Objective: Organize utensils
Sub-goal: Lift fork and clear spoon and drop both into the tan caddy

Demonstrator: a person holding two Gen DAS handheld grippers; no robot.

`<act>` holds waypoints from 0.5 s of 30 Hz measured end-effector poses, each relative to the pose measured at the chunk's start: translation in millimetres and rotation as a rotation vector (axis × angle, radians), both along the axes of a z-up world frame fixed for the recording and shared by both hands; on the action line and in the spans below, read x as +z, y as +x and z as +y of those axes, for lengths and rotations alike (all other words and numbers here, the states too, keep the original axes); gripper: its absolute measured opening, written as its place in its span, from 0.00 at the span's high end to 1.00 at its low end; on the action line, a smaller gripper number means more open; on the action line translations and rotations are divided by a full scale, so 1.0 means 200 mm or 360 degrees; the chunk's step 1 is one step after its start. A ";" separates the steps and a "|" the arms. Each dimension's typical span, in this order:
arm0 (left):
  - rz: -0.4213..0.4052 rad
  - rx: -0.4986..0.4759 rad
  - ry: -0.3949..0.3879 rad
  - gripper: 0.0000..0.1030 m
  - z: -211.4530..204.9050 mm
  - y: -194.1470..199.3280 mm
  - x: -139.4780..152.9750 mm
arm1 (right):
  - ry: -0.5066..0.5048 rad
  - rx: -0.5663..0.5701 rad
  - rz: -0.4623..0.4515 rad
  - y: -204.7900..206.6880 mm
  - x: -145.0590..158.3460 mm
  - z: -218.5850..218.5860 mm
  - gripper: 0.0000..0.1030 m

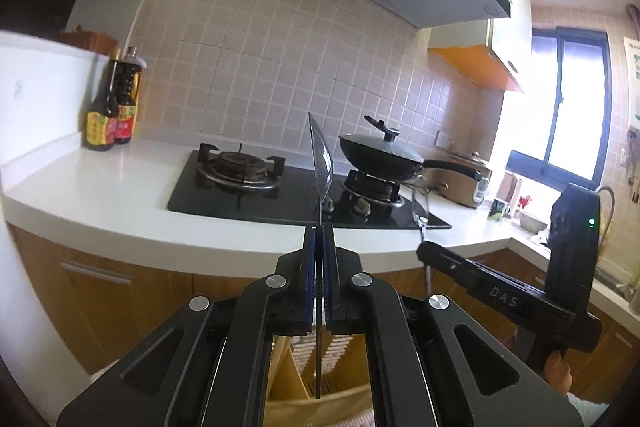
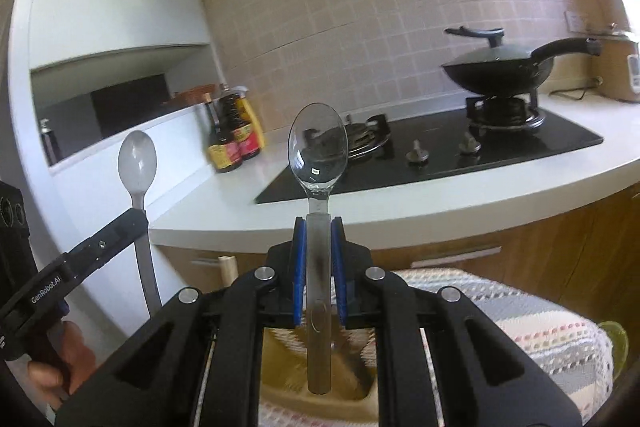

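My left gripper (image 1: 319,231) is shut on a clear plastic spoon (image 1: 321,155), which I see edge-on with its bowl upright above the fingertips and its handle running down between the blue pads. My right gripper (image 2: 319,223) is shut on a second clear spoon (image 2: 318,151), bowl up and facing the camera. Each gripper shows in the other's view: the right gripper (image 1: 424,251) with its spoon (image 1: 420,205) at right, the left gripper (image 2: 138,217) with its spoon (image 2: 137,161) at left. A beige utensil holder (image 2: 280,387) sits low beneath both grippers, mostly hidden.
A white counter (image 1: 100,183) curves ahead with a black gas hob (image 1: 240,195). A lidded black wok (image 1: 380,155) stands on the right burner. Two sauce bottles (image 1: 112,107) stand at the left wall, a rice cooker (image 1: 460,183) at right. A striped cloth (image 2: 520,319) lies below right.
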State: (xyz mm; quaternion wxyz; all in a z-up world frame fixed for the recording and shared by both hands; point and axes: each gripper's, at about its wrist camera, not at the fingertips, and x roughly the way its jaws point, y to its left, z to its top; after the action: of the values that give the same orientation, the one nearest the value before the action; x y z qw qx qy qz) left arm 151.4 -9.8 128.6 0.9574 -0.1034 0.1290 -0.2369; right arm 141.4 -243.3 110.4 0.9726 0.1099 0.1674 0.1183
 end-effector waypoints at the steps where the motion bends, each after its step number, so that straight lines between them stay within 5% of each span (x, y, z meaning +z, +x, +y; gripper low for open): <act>1: -0.0003 0.0006 -0.0010 0.99 0.01 0.02 -0.02 | -0.0013 -0.0004 -0.0008 0.01 -0.01 0.00 0.90; 15: 0.0016 0.0095 -0.0005 0.99 0.02 0.13 -0.24 | -0.0123 -0.0024 -0.0042 0.02 -0.16 0.06 0.90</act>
State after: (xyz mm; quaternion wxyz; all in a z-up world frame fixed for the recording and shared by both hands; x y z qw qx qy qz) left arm 177.2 -6.4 81.2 0.9632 -0.1099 0.1305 -0.2077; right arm 146.0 -232.2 78.8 0.9791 0.0718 0.1582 0.1059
